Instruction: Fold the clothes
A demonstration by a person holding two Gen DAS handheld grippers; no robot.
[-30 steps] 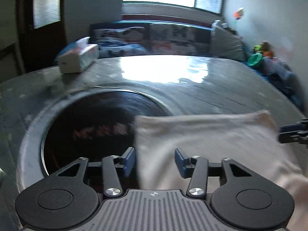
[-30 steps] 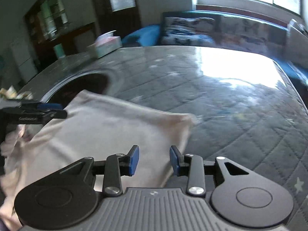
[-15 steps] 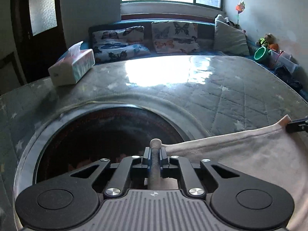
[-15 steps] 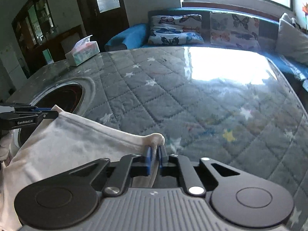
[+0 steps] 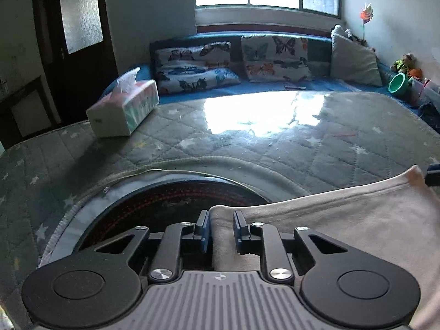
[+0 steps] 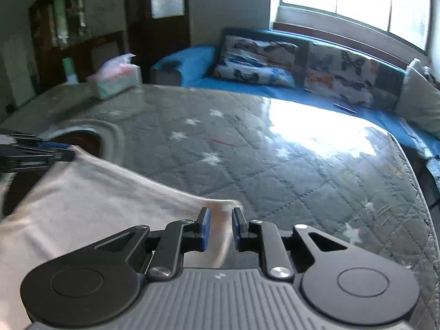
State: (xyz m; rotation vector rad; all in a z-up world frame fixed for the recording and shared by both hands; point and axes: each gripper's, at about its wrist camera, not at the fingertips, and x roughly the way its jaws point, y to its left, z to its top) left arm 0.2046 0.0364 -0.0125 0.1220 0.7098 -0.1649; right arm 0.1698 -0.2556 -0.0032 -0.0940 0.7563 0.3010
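A pale beige garment (image 5: 343, 220) lies on the grey quilted table cover (image 5: 275, 148), partly over a dark round opening (image 5: 170, 200). My left gripper (image 5: 221, 229) is open, its jaws on either side of the garment's left corner. In the right wrist view the garment (image 6: 90, 200) spreads to the left. My right gripper (image 6: 220, 228) is open around the garment's right corner. The left gripper (image 6: 35, 154) shows at the garment's far corner in the right wrist view.
A tissue box (image 5: 123, 110) stands on the table's far left; it also shows in the right wrist view (image 6: 115, 79). A blue sofa with butterfly cushions (image 5: 233, 63) runs behind the table under the window. A green bowl (image 5: 398, 84) and toys sit at the right.
Both grippers were shut on the garment's corners half a second ago and have now opened, letting the corners go. The garment's edge lies lower on the table.
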